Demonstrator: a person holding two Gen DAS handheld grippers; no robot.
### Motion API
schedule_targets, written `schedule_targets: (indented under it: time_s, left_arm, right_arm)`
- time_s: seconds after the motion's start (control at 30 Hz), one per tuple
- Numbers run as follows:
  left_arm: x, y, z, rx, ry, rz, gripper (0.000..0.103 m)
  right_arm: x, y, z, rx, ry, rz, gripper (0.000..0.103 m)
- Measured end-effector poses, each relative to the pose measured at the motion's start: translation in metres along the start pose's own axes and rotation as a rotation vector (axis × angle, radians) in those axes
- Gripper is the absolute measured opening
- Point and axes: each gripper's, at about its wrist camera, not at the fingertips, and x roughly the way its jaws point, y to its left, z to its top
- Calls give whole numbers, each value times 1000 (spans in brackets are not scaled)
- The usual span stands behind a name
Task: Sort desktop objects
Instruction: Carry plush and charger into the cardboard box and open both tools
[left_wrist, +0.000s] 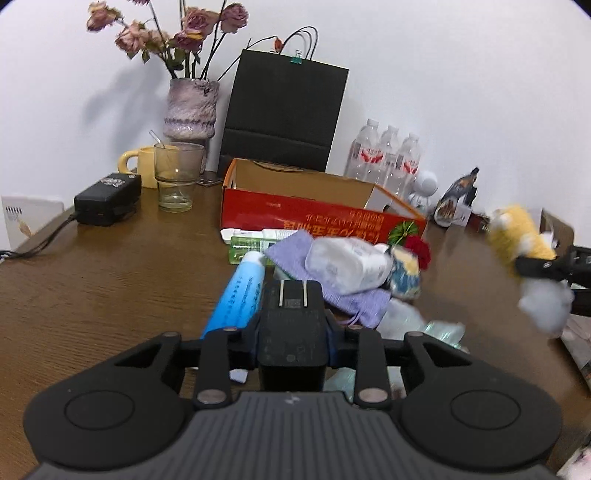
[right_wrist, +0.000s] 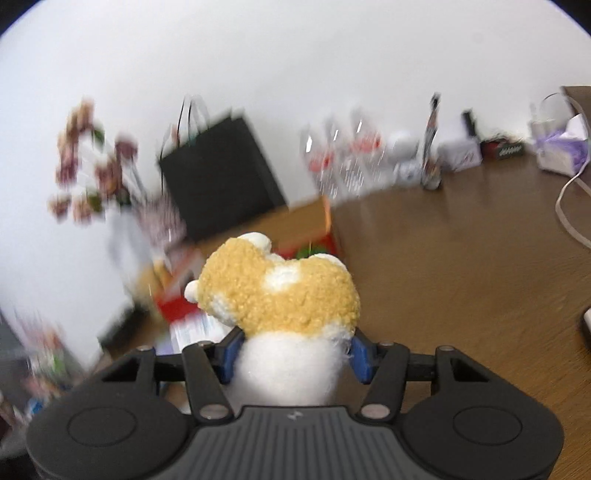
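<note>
My left gripper (left_wrist: 292, 319) is shut on a black charger plug (left_wrist: 291, 343), whose two prongs point forward over the wooden table (left_wrist: 110, 280). Just beyond it lies a pile: a blue tube (left_wrist: 240, 291), a purple cloth (left_wrist: 295, 251), a white packet (left_wrist: 343, 266) and a green bottle (left_wrist: 247, 247). Behind the pile stands an open red cardboard box (left_wrist: 314, 214). My right gripper (right_wrist: 295, 356) is shut on a yellow and white plush toy (right_wrist: 280, 295) and holds it above the table. From the left wrist, this gripper (left_wrist: 550, 273) and the plush toy (left_wrist: 517, 236) show at the right edge.
At the back stand a vase of dried roses (left_wrist: 190, 107), a black paper bag (left_wrist: 284, 114), a glass (left_wrist: 177, 177), a yellow mug (left_wrist: 142, 166) and three water bottles (left_wrist: 388, 158). A black adapter (left_wrist: 107, 197) with its cable sits left. White cable (right_wrist: 569, 206) lies right.
</note>
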Motion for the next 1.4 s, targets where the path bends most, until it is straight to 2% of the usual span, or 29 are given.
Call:
schedule_targets:
  time_s: [0.1,0.17,0.23,0.3,0.4,0.47,0.53,0.67,0.8,0.83,0.9,0.93,1.0,1.13,1.2,1.27,1.33,1.4]
  left_arm:
    - [2,-3,36,24,-64,-11,31]
    - [12,-5,71,43,-104,-33,31]
    - [36,-5,113,46,-112,-53,31]
    - [76,-2,152,19,-75,-61,31]
    - [151,1,195,6,27,-6,31]
    - [199,0,210,30,75,53,31]
    - [246,4,220,18,145,78,31]
    - [325,15,229,4,263,148,31]
    - [362,20,222,60,288,216,31]
    - [363,21,222,68,288,215,32]
    - [360,23,223,80,264,208,45]
    - [355,23,225,86,237,203,54]
    - [347,21,229,105,207,212,58]
    - [328,20,237,110,195,220,75]
    - [316,15,239,131,211,225,77]
    - [303,9,238,147,227,220,93]
    - [282,7,229,126,209,205,103]
    - [259,5,219,107,194,187,103]
  right_arm:
    - [0,18,20,-107,-35,-53,56]
    - [15,31,41,-152,-42,-36,56]
    - [45,46,67,-194,-28,-17,56]
    - [84,60,94,-237,-2,-7,56]
    - [151,73,129,-275,76,-31,56]
    - [203,76,148,-305,149,-62,56]
    - [254,76,161,-323,235,-88,56]
    - [338,72,164,-366,371,-150,56]
    - [395,70,151,-458,436,-223,60]
    - [405,69,149,-463,455,-233,61]
    - [414,69,145,-474,467,-259,65]
    - [413,71,145,-481,459,-264,68]
    - [407,73,149,-484,426,-259,85]
    - [388,75,163,-452,413,-252,85]
    - [376,75,166,-430,432,-238,85]
    - [363,75,168,-414,448,-228,85]
    - [342,77,164,-405,439,-221,85]
    - [318,78,158,-381,418,-191,85]
